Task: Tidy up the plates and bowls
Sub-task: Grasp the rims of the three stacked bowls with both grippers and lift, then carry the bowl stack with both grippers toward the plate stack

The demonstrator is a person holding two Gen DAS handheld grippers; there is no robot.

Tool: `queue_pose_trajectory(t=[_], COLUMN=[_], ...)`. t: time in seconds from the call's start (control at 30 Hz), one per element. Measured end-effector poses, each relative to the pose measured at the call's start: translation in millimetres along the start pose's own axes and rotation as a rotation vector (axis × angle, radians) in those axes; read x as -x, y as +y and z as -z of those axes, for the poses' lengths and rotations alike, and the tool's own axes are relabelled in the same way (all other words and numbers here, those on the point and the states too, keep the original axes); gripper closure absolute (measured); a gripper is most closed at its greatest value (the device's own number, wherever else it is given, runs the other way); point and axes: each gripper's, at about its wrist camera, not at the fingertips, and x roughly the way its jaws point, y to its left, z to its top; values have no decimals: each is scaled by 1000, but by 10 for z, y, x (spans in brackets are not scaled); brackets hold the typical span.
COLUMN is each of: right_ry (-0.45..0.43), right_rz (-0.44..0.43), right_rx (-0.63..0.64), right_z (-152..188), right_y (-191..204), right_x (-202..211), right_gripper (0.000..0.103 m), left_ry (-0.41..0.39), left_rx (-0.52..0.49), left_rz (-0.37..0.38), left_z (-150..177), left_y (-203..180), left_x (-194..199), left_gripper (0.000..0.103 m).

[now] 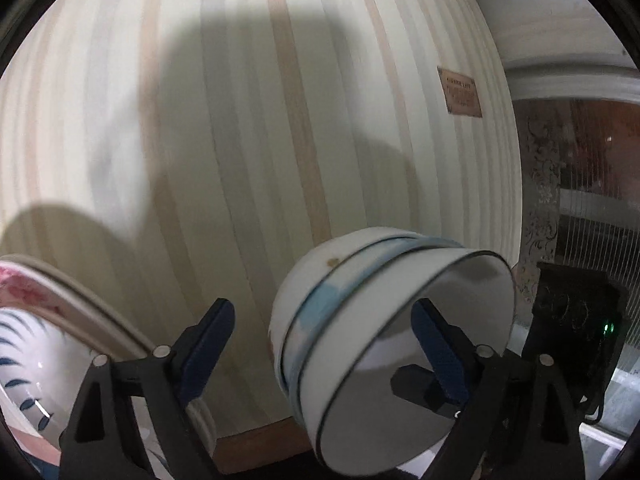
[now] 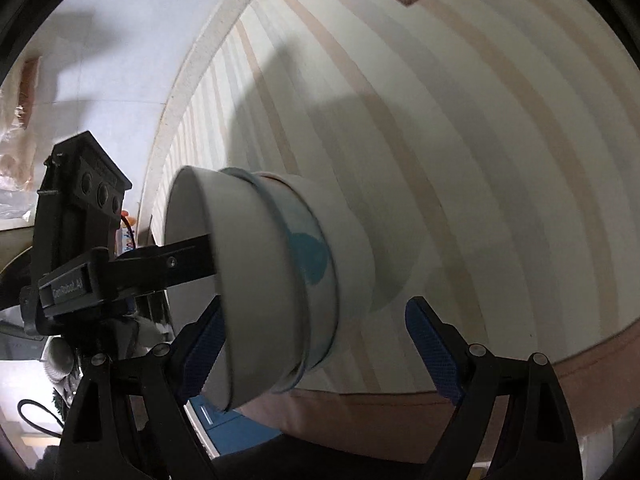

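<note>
Meanwhile, both hand-held grippers gaped wide: the left hand-held gripper [image 1: 324, 344] straddled the nested white ceramic bowls' [image 1: 384, 340] rim; the right hand-held gripper [image 2: 316, 344] flanked their walls.

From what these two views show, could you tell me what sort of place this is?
Probably a home dining spot: a striped tablecloth covers the table, a stack of bowls sits on it, and a patterned plate lies beside it.

Three nested bowls [image 1: 360, 320], two plates [image 1: 36, 340]
</note>
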Motion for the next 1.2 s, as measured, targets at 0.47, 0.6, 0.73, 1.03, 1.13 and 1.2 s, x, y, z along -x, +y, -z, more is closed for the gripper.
queue_pose_trajectory(t=[0.47, 0.6, 0.73, 1.03, 1.13, 1.2], right_ry=[44, 33, 18, -11, -6, 3], right_rz=[-40, -31, -16, 17, 16, 7], right_rx=[-31, -27, -10, 68, 76, 62], right_z=[-192, -207, -239, -86, -94, -103], right_y=[58, 102, 167, 135, 151, 120], right_x=[-270, -272, -275, -131, -126, -140], right_gripper=[38, 38, 38, 38, 38, 40], left_ry=[-33, -45, -55, -101, -94, -85], left_rx=[-36, -35, -29, -55, -51, -31], left_rz=[47, 50, 59, 25, 31, 57], left_z=[99, 82, 70, 115, 98, 84], left_y=[-62, -18, -4, 60, 96, 157], left_x=[-29, -37, -42, 113, 114, 100], left_gripper=[31, 31, 31, 34, 35, 38])
